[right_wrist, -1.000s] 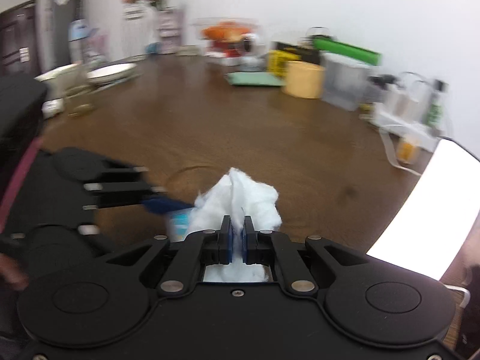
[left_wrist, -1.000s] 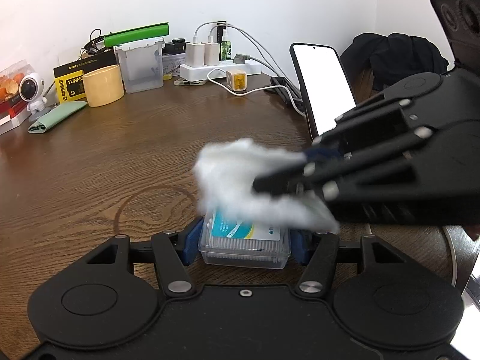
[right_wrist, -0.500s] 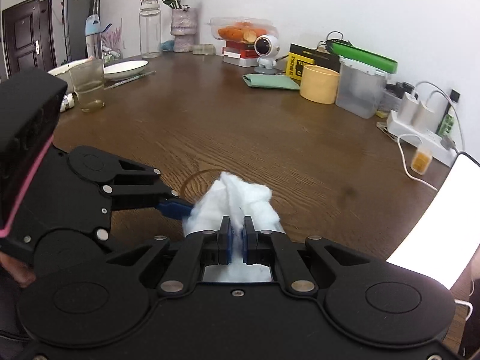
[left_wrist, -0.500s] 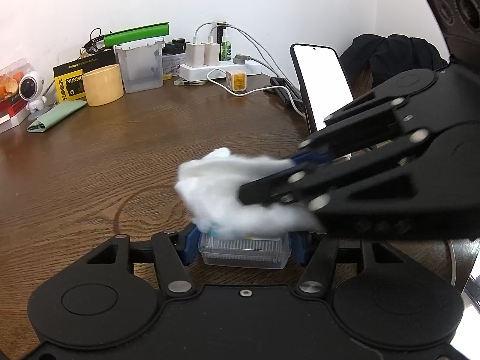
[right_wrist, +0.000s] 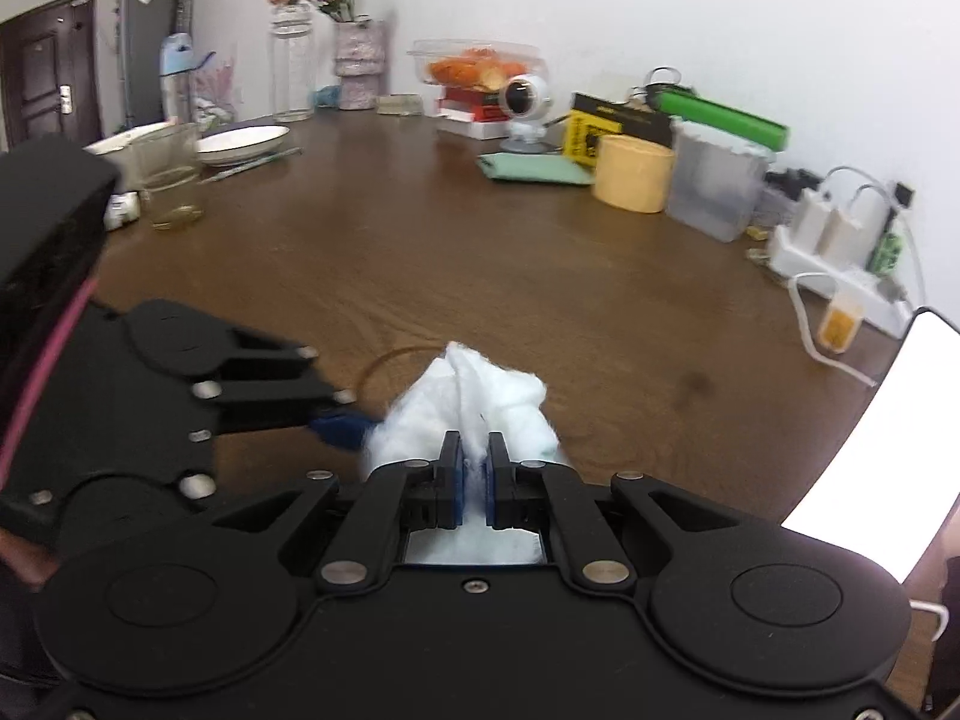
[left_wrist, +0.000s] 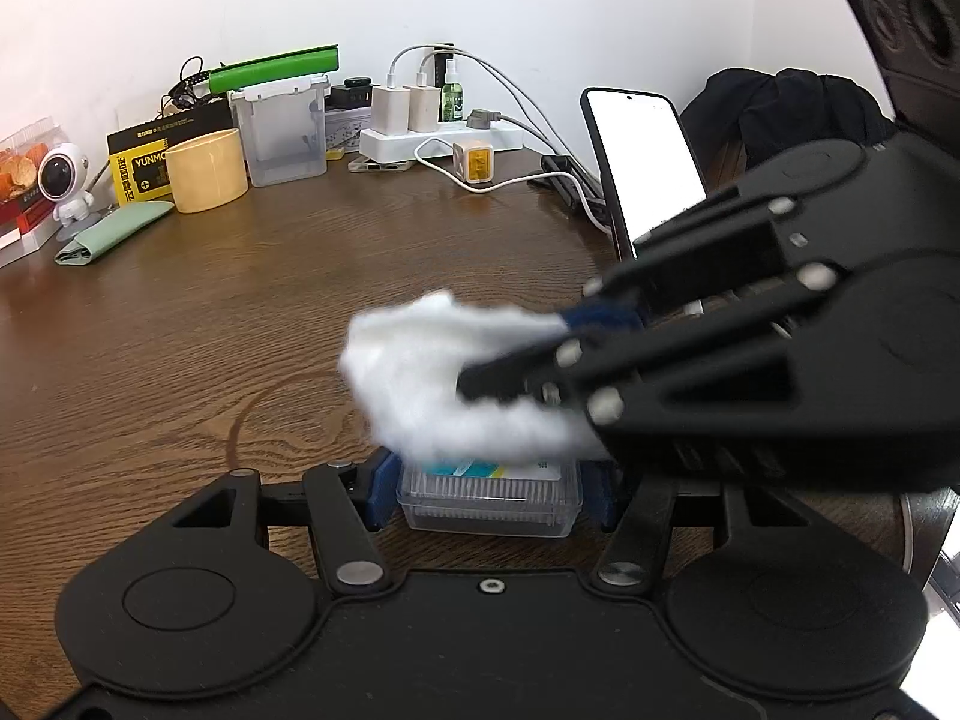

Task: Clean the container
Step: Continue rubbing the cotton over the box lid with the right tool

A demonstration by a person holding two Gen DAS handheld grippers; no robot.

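Your left tool is clamped on the small clear container, its blue pads pressing the two short sides, and it holds the box just above the brown worktop at the near edge of the left wrist view. The container's lid carries a teal and white label, mostly covered. Your right tool has its pads pinched together on a wad of white cotton, which bulges out in front of the fingertips. The wad rests on the top of the container, and the right tool reaches in from the right side of the left wrist view, blurred. In the right wrist view the container is hidden beneath the cotton. A lit phone stands propped to the right, well apart from the box.
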